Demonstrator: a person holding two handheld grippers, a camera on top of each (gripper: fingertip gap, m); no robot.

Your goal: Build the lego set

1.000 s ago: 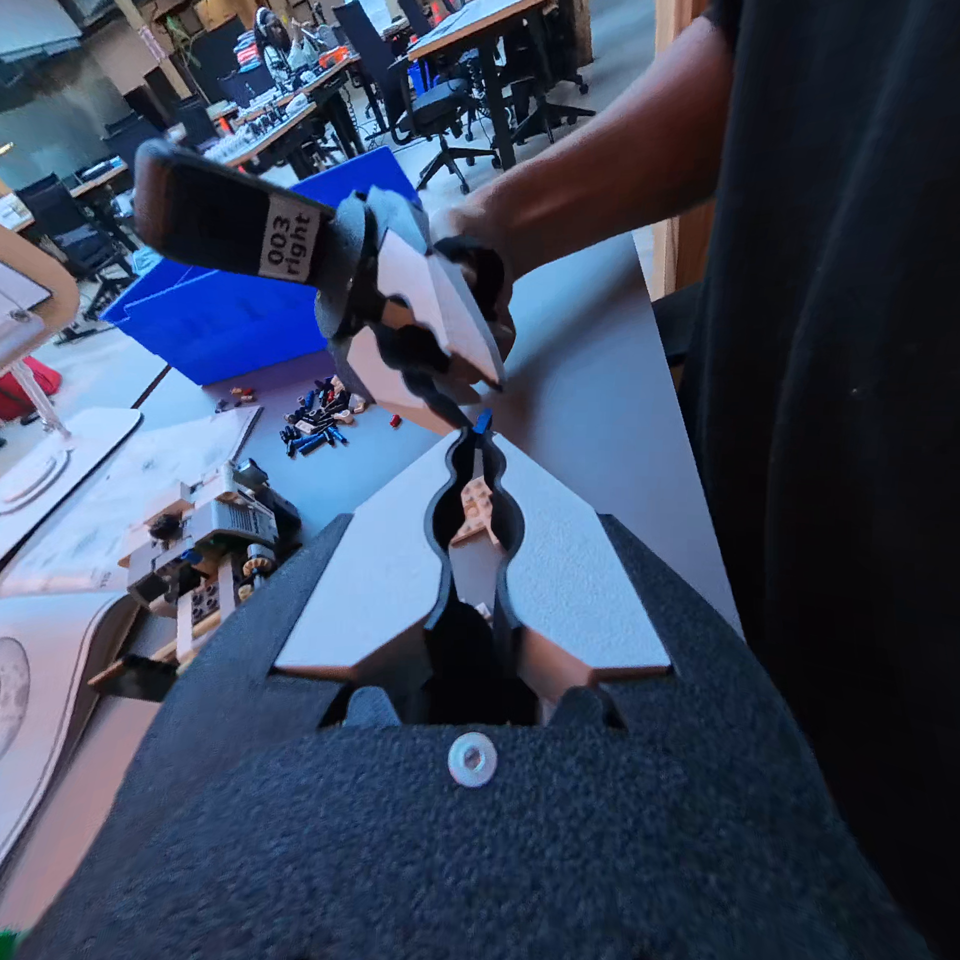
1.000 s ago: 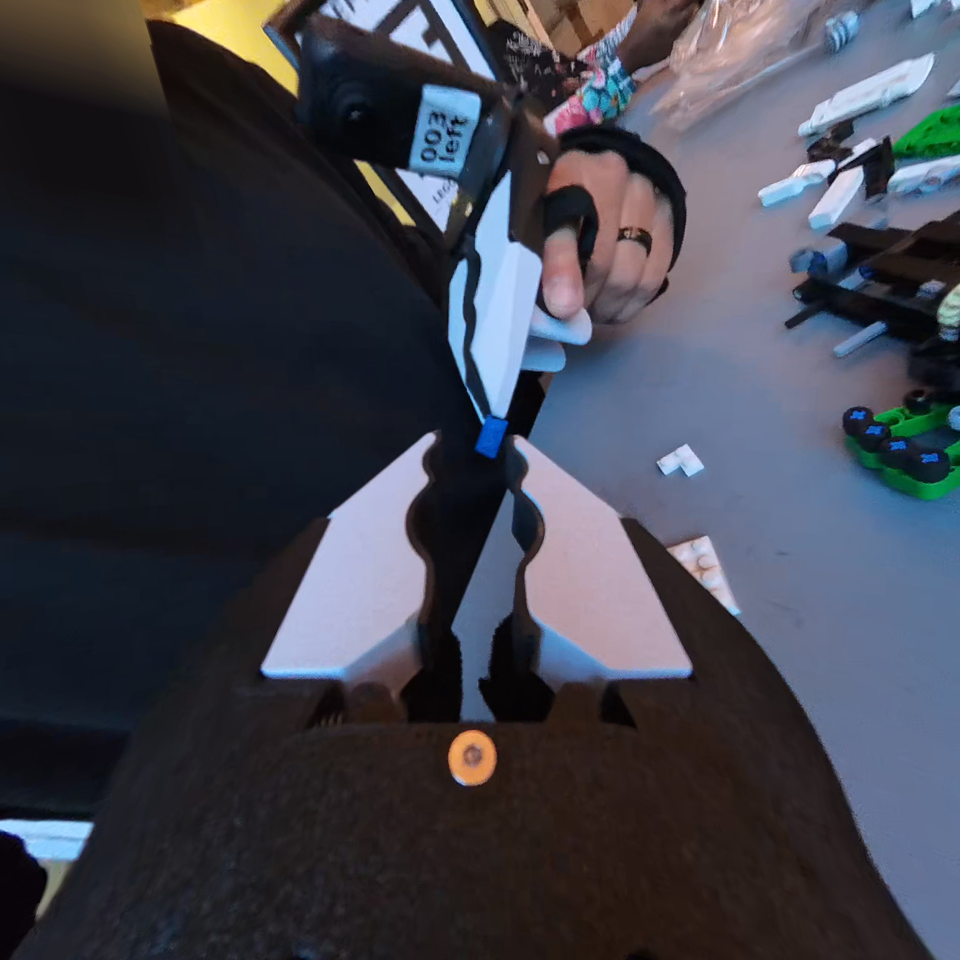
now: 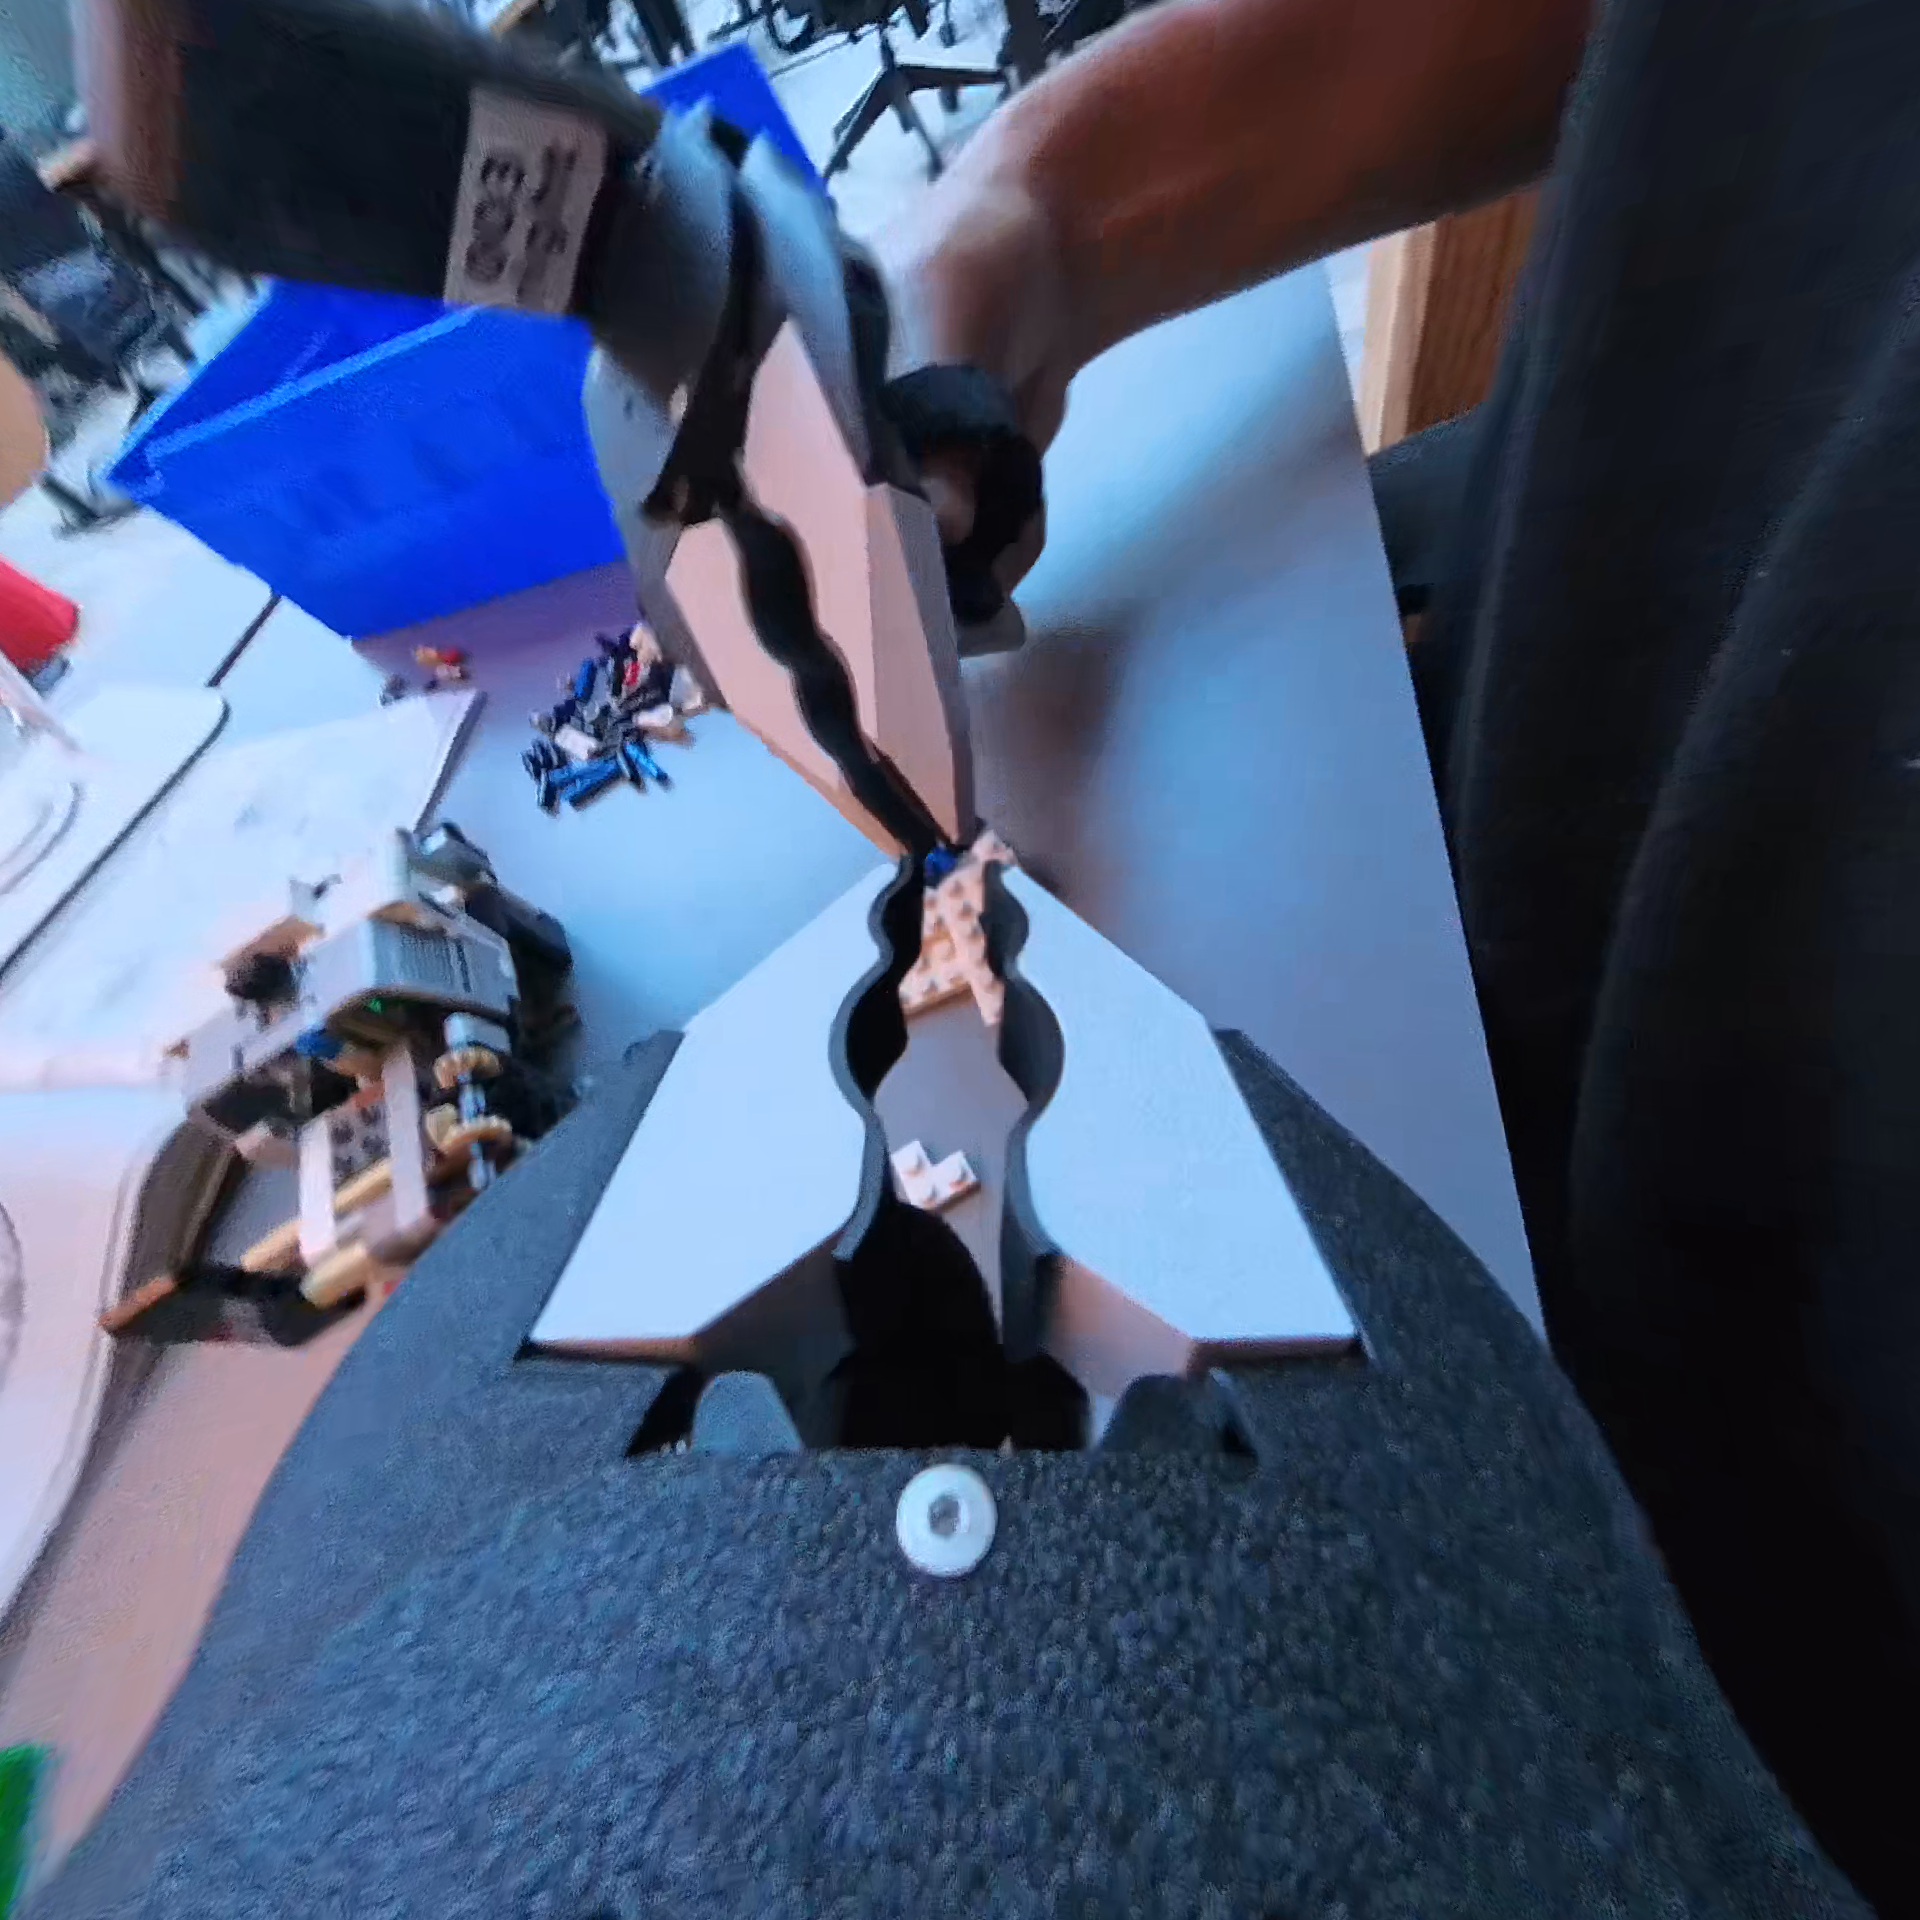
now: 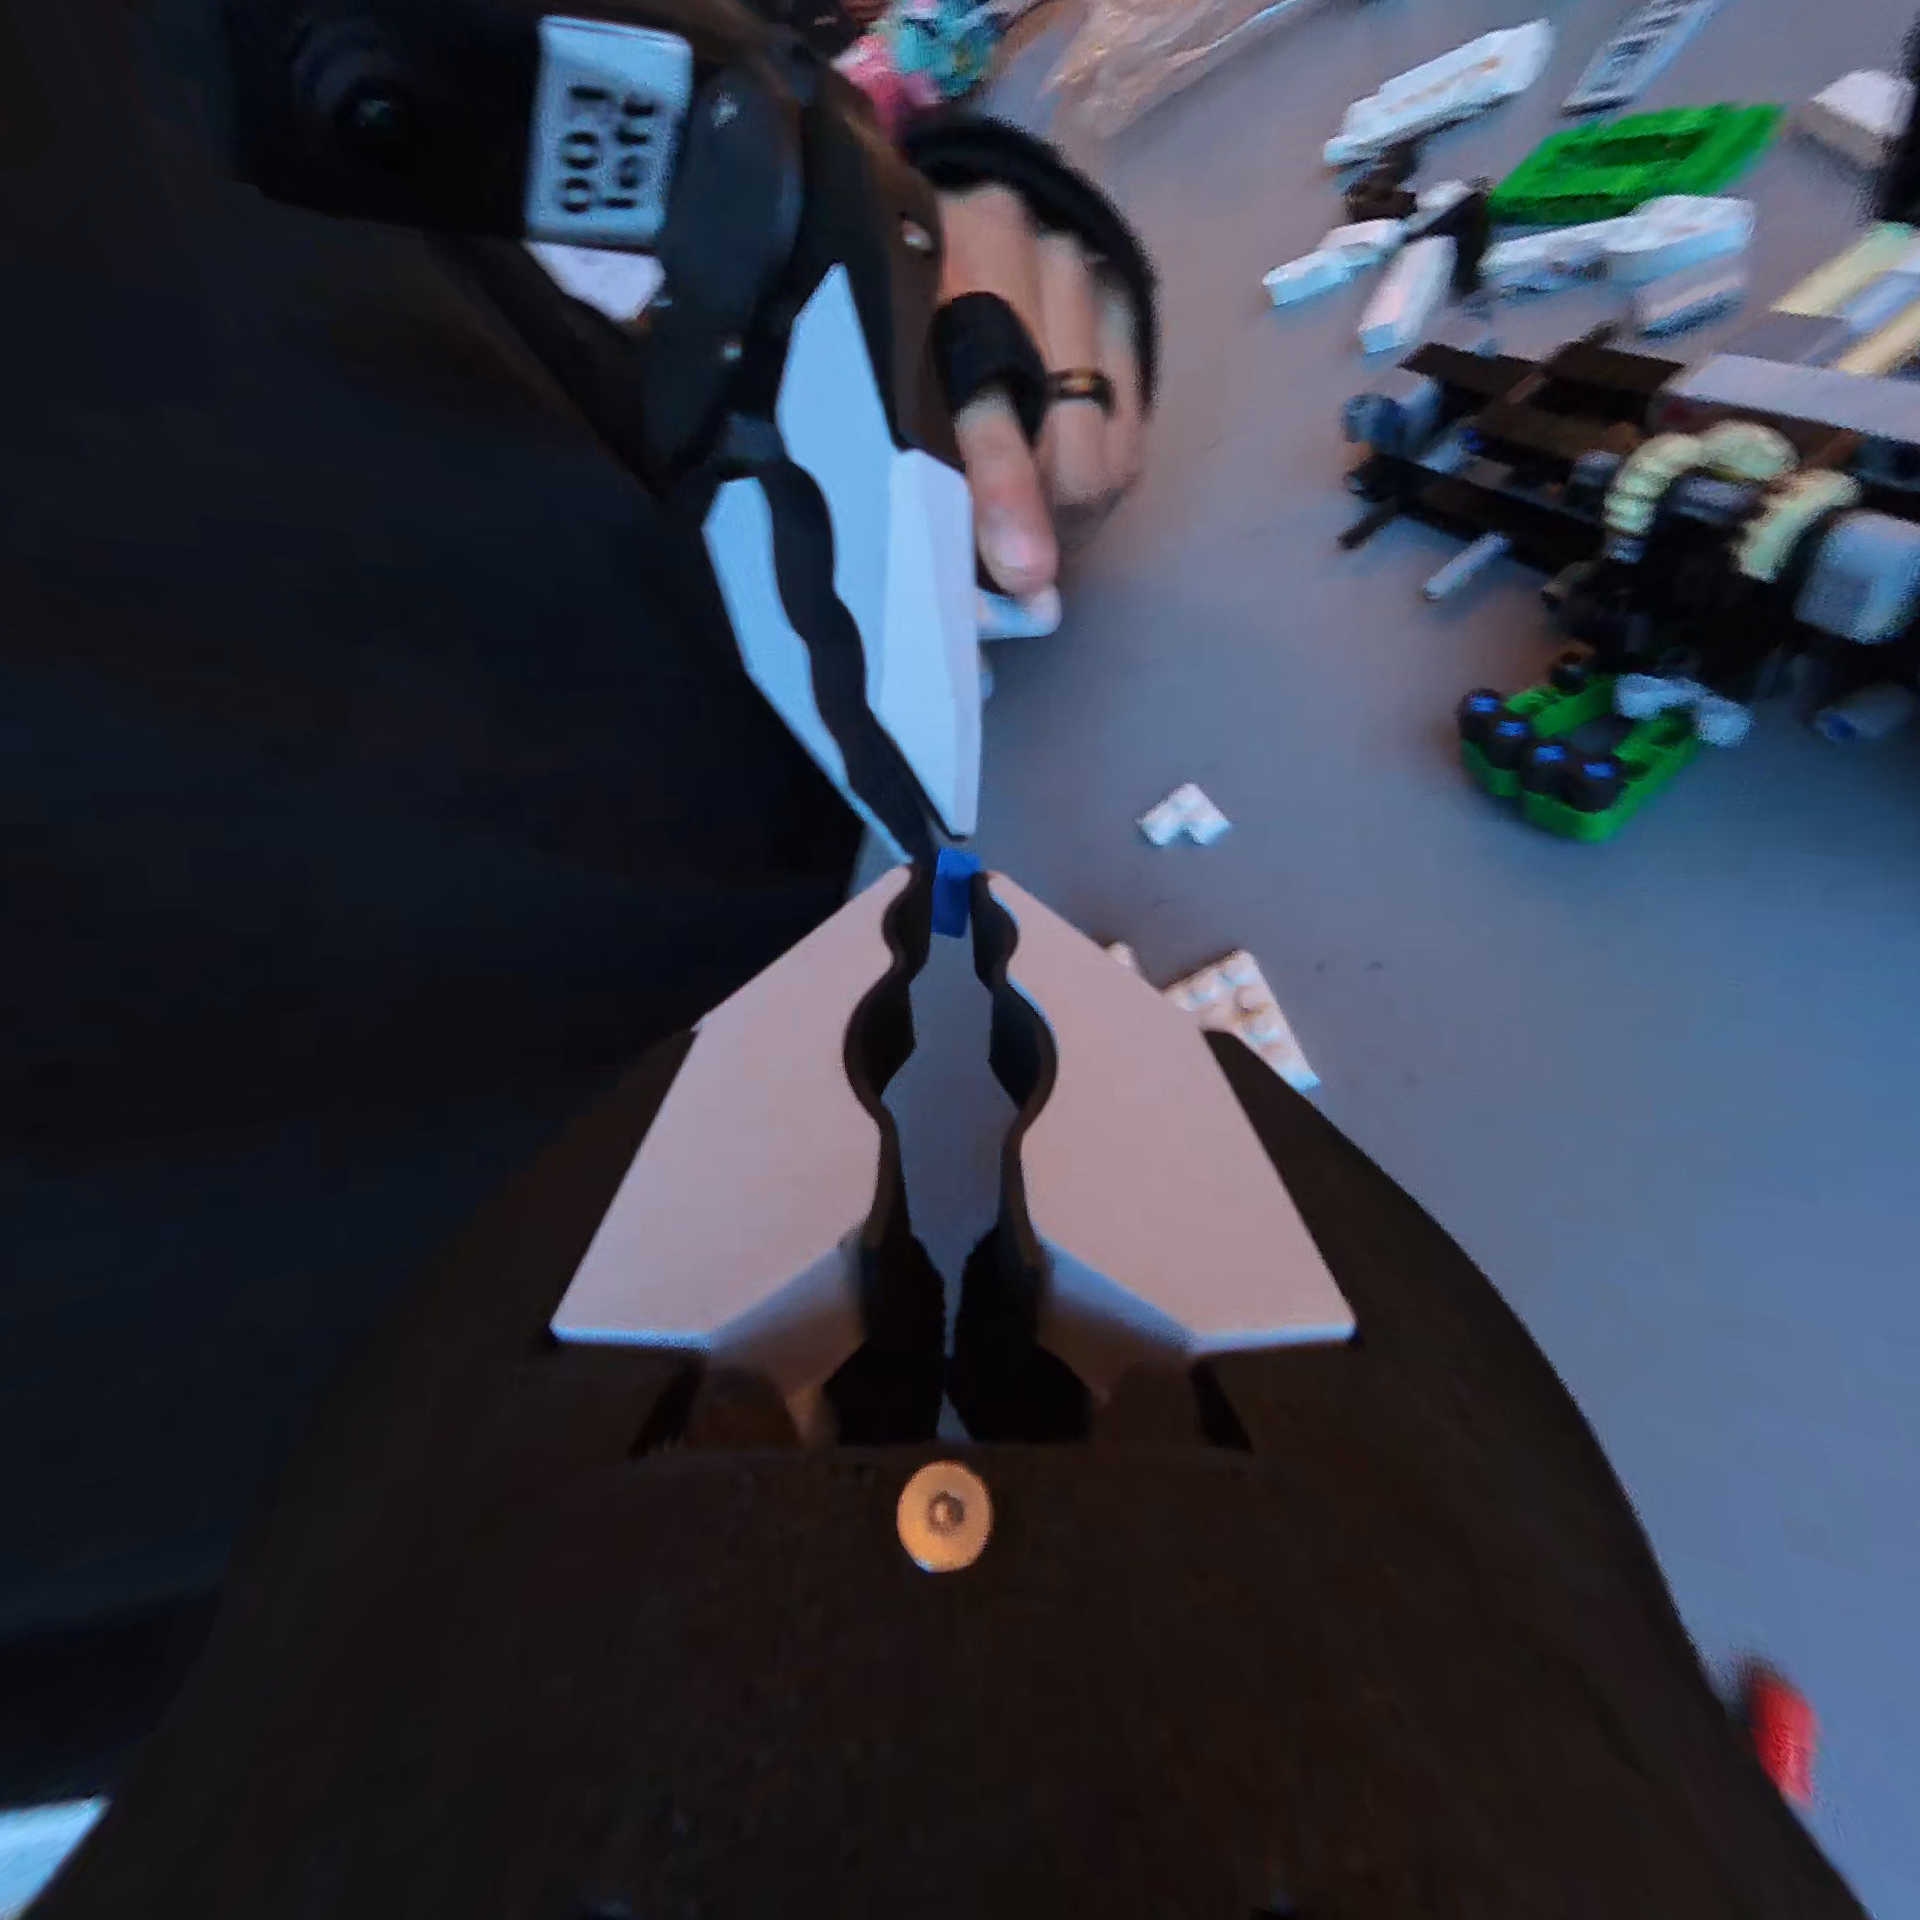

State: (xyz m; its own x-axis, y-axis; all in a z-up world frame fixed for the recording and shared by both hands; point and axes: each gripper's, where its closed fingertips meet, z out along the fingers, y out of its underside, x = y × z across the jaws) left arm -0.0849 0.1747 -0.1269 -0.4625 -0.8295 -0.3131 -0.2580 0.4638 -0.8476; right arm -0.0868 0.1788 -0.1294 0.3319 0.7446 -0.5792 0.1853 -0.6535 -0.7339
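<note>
Lego piece (image 4: pixel 954 891), small and blue, sits pinched at the tips of the right tongs (image 4: pixel 948 883), meeting the tip of the left tongs (image 3: pixel 951 883), which clench a tan studded plate (image 3: pixel 951 951). Both hover above the grey counter (image 4: pixel 1299 1299), where a half-built model (image 3: pixel 364 1060) and loose bricks (image 3: pixel 603 727) lie.

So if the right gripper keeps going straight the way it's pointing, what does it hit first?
The left gripper. The right gripper pinches a small blue piece at its tips, and the left one's tips sit tip to tip right ahead, apparently on the same piece. Depth is hard to judge, but they look practically touching.
</note>
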